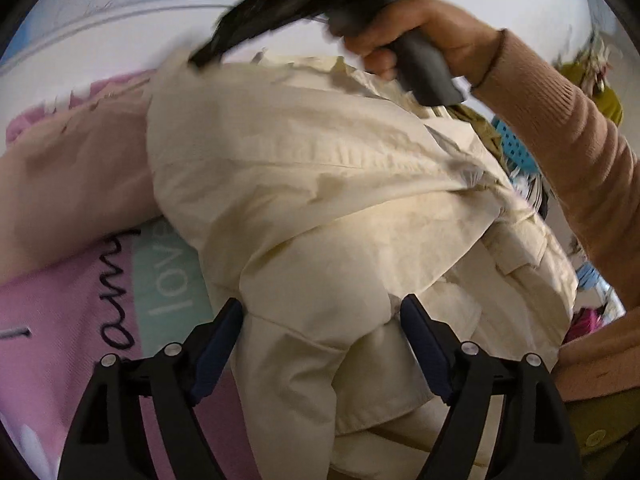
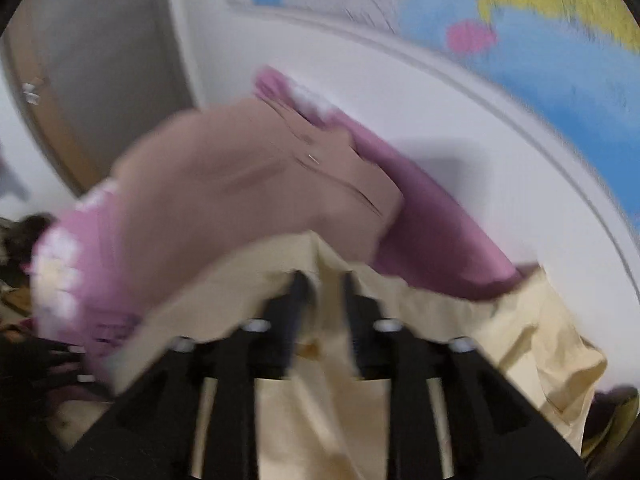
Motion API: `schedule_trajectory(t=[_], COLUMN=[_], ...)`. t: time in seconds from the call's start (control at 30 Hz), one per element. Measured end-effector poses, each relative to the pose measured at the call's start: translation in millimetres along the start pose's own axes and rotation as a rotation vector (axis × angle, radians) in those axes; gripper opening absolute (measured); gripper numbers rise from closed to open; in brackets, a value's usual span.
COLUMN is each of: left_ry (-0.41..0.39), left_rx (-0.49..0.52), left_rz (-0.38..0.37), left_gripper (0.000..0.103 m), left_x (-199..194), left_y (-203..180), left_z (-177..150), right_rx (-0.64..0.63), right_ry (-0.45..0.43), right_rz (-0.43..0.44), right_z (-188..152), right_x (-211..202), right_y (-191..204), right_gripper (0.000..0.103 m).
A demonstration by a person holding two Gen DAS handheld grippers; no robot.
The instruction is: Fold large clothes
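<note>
Straddling a cream jacket (image 1: 304,200), the left gripper (image 1: 320,320) has fingers spread; at 12 o'clock, right gripper (image 2: 322,280) fingers pinch its edge.

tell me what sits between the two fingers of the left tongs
A bunched fold of the cream cotton jacket fills the gap between the open left tongs, with neither pad pressing it, as the left wrist view shows.
</note>
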State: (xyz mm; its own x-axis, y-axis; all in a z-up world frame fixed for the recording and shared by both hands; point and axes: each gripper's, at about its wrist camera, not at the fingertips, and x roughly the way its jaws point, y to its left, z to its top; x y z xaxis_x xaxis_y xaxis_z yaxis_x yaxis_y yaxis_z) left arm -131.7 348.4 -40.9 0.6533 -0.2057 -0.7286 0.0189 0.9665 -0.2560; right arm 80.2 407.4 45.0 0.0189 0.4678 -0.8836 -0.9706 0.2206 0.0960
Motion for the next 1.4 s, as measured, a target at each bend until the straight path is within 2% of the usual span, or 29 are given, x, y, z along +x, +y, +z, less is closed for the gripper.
schedule_trajectory(t=[0.07, 0.13, 0.17, 0.23, 0.27, 0.33, 0.43, 0.5, 0.63, 0.7, 0.73, 0.77, 0.8, 0.83, 0.87, 0.9, 1.07, 1.17, 1.23, 1.4], left_ry=[-0.032, -0.098, -0.134, -0.176, -0.186, -0.198, -0.166, -0.139, -0.103, -0.089, -0.082, -0.077, -0.072, -0.063, -0.06, -0.057, -0.083, -0.105, -0.095, 0.018], left_rx=[0.027, 0.027, 0.017, 0.008, 0.013, 0.041, 0.058, 0.058, 0.045, 0.035, 0.031, 0.028, 0.024, 0.017, 0.012, 0.004, -0.005, -0.002, 0.0, -0.012], left_rz=[0.009, -0.003, -0.006, 0.0, 0.008, 0.038, 0.047, 0.056, 0.061, 0.066, 0.069, 0.077, 0.087, 0.097, 0.1, 0.103, 0.123, 0.154, 0.196, 0.29], left_gripper=[0.078, 0.078, 0.078, 0.078, 0.078, 0.078, 0.078, 0.078, 0.078, 0.078, 0.078, 0.078, 0.078, 0.078, 0.078, 0.078, 0.078, 0.078, 0.078, 0.078], left_x=[-9, -28, -38, -50, -52, -50, -33, -21, 1, 8, 11, 14, 15, 17, 17, 16, 7, 7, 15, 57], left_y=[-3, 1, 5, 10, 11, 9, 6, 7, 9, 11, 11, 12, 11, 12, 13, 14, 15, 12, 12, 26], left_z=[3, 10, 14, 23, 27, 38, 55, 65, 81, 85, 87, 87, 87, 87, 87, 87, 96, 109, 117, 127], right_rx=[0.073, 0.142, 0.168, 0.244, 0.281, 0.381, 0.554, 0.674, 0.767, 0.775, 0.767, 0.751, 0.734, 0.701, 0.681, 0.675, 0.6, 0.589, 0.613, 0.704], right_ry=[-0.027, -0.122, -0.152, -0.24, -0.254, -0.253, -0.195, -0.167, -0.112, -0.107, -0.115, -0.126, -0.127, -0.129, -0.164, -0.19, -0.393, -0.457, -0.436, -0.241], right_rz=[-0.009, -0.002, 0.007, -0.006, -0.015, -0.066, -0.145, -0.148, -0.164, -0.143, -0.14, -0.124, -0.13, -0.132, -0.104, -0.114, -0.256, -0.32, -0.304, -0.269], right_z=[-9, -31, -43, -83, -106, -157, -241, -294, -348, -359, -362, -360, -358, -352, -348, -345, -305, -285, -282, -300], right_x=[-10, -50, -68, -116, -134, -160, -180, -185, -176, -166, -164, -162, -162, -162, -166, -171, -232, -243, -230, -156], right_y=[-12, -31, -38, -58, -67, -85, -106, -114, -112, -110, -109, -105, -102, -97, -93, -92, -99, -115, -131, -160], right_gripper=[0.046, 0.052, 0.063, 0.069, 0.073, 0.077, 0.077, 0.078, 0.079, 0.078, 0.073, 0.049, 0.034, 0.003, 0.001, 0.001, 0.001, 0.001, 0.001, 0.002])
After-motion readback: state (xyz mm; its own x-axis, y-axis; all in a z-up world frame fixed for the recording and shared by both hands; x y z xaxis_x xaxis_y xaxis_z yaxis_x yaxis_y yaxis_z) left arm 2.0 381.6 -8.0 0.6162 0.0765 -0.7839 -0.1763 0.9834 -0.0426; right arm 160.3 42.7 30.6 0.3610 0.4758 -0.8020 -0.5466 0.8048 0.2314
